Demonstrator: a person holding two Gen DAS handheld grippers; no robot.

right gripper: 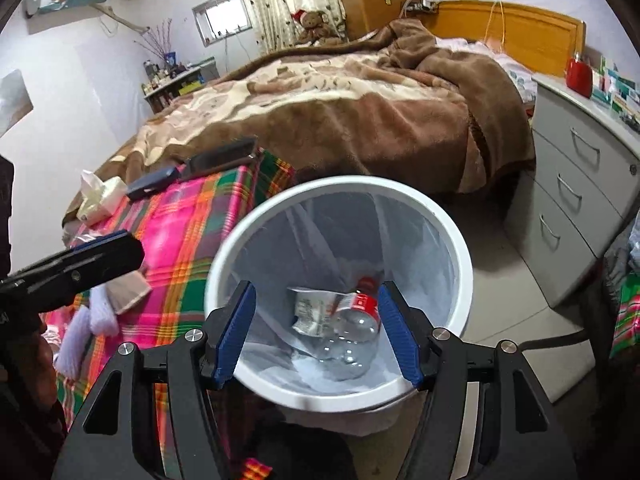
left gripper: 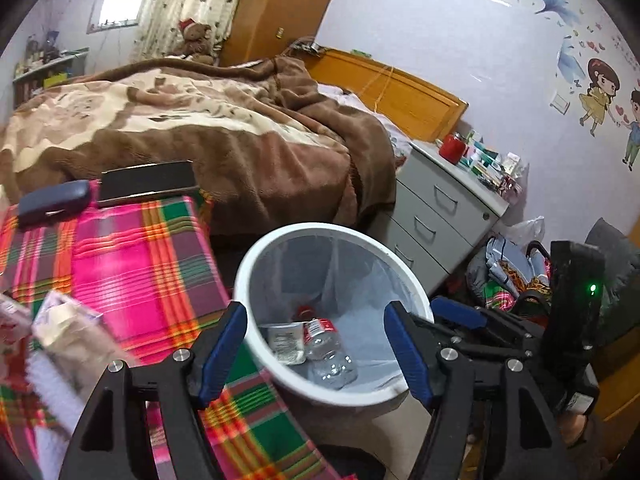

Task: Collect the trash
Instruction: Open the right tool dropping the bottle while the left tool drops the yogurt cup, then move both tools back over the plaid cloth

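Note:
A white bin (left gripper: 320, 229) (right gripper: 352, 182) with a clear liner stands on the floor beside a plaid-covered surface (left gripper: 132, 248). Inside it lie a clear plastic bottle (left gripper: 330, 354) (right gripper: 356, 328) with a red label and a crumpled wrapper (left gripper: 286, 342) (right gripper: 310, 310). My left gripper (left gripper: 316, 350) hovers over the bin's near rim, open, with nothing between its blue pads. My right gripper (right gripper: 318, 332) is also open and empty above the bin. One right finger (left gripper: 456, 314) shows at the bin's right edge, and a left finger (right gripper: 100, 254) reaches in over the plaid cloth.
On the plaid cloth (right gripper: 188, 232) lie a tissue pack (right gripper: 100, 198), a dark glasses case (left gripper: 54, 202), a black box (left gripper: 146, 182), a beige packet (left gripper: 68, 328) and a white fringed cloth (right gripper: 92, 320). A bed with a brown blanket (left gripper: 240, 140) lies behind. Grey drawers (right gripper: 576, 200) stand on the right.

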